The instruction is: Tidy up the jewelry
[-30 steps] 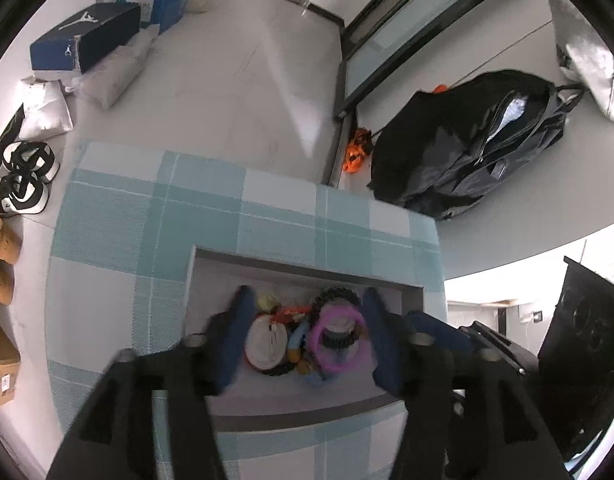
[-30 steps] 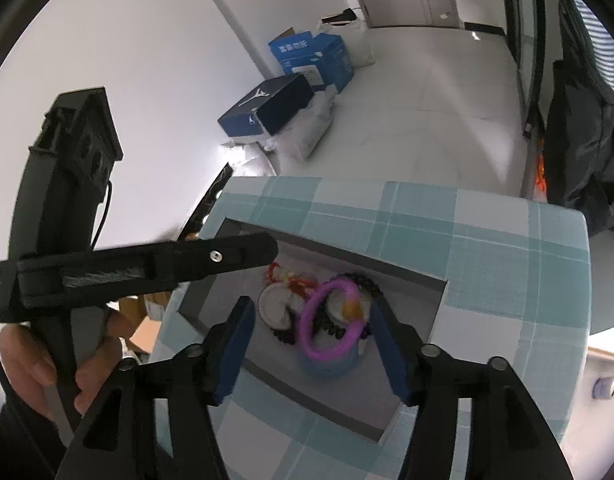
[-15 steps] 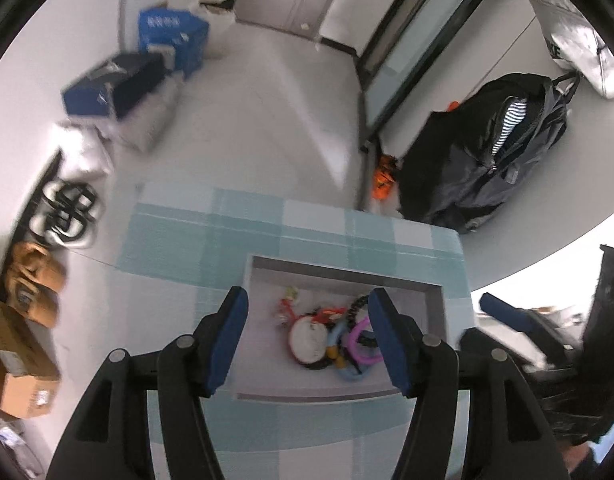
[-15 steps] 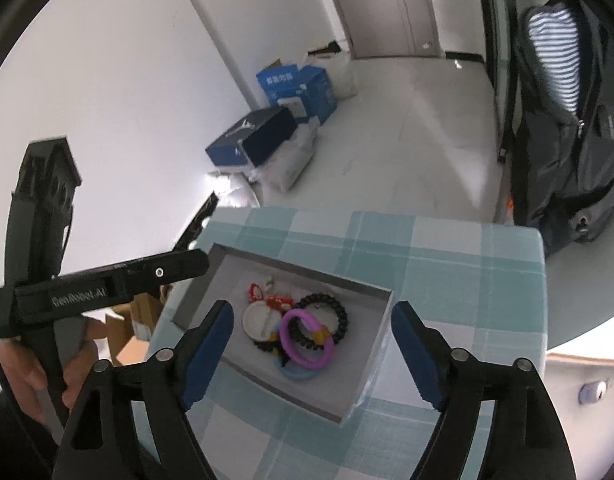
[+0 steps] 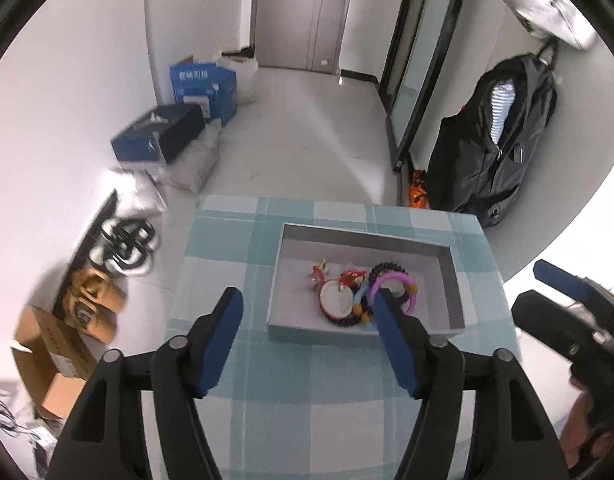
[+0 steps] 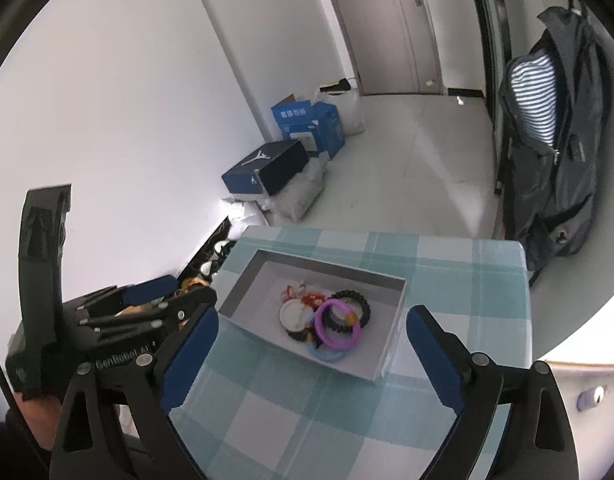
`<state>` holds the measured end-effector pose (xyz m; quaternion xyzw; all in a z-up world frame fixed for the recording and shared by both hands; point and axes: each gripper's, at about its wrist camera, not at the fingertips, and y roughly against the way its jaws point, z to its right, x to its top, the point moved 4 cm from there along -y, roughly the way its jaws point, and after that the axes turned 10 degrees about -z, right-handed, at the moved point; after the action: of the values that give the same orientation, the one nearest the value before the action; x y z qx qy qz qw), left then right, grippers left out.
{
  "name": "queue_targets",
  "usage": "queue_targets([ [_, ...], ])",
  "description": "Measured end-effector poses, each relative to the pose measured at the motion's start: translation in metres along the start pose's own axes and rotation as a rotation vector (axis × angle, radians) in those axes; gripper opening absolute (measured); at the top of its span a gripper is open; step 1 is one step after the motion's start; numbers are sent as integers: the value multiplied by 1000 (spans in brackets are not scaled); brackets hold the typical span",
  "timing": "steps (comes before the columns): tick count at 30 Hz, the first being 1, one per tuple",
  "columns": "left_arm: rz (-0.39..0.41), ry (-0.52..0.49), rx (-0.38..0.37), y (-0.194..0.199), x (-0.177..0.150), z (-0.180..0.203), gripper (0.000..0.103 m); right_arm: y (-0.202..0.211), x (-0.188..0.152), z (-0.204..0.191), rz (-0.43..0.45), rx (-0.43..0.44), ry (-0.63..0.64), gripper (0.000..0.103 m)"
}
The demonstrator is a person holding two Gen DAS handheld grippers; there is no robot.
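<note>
A shallow grey box point(image 5: 451, 280) point(image 6: 395, 312) sits on the checked tablecloth point(image 5: 307, 380) point(image 6: 307, 400). Inside lies a heap of jewelry: a purple ring bracelet point(image 5: 391, 280) point(image 6: 339, 326), a black bead bracelet point(image 5: 387, 267) point(image 6: 353, 298), a white round piece point(image 5: 335, 304) point(image 6: 294, 315), a light blue ring point(image 6: 327, 356) and small red pieces point(image 5: 351, 278). My left gripper point(image 5: 307, 314) is open and empty, above the cloth near the box's front edge. My right gripper point(image 6: 311, 330) is open and empty, held back from the box's near side.
The small table's edges are close on all sides. On the floor to the left are shoe boxes point(image 5: 163, 136), sandals point(image 5: 95, 300) and cardboard boxes point(image 5: 47, 364). A black backpack point(image 5: 495, 140) hangs at the right. The left gripper body point(image 6: 47, 320) shows in the right wrist view.
Both grippers have pulled back and up from the box, so the box looks smaller and farther. The jewelry heap lies unmoved in the box.
</note>
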<state>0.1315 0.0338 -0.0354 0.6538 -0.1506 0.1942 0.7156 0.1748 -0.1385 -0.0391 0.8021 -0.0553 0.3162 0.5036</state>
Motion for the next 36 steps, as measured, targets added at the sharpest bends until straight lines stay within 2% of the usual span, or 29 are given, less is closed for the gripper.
queue_targets([
  [4, 18, -48, 13, 11, -12, 8, 66, 12, -9, -9, 18, -10, 31, 99],
  [8, -2, -20, -2, 14, -29, 5, 67, 22, -22, -10, 33, -20, 28, 101],
  [11, 11, -32, -12, 22, -37, 9, 67, 24, -31, -9, 24, -12, 5, 101],
  [18, 67, -58, 20, 35, -36, 20, 67, 31, -42, -13, 39, -23, 3, 103],
  [23, 73, -48, 32, 33, -37, 18, 67, 29, -41, -12, 40, -28, 10, 103],
  [36, 69, -36, -2, 33, -34, 20, 67, 24, -39, -11, 34, -32, 11, 103],
])
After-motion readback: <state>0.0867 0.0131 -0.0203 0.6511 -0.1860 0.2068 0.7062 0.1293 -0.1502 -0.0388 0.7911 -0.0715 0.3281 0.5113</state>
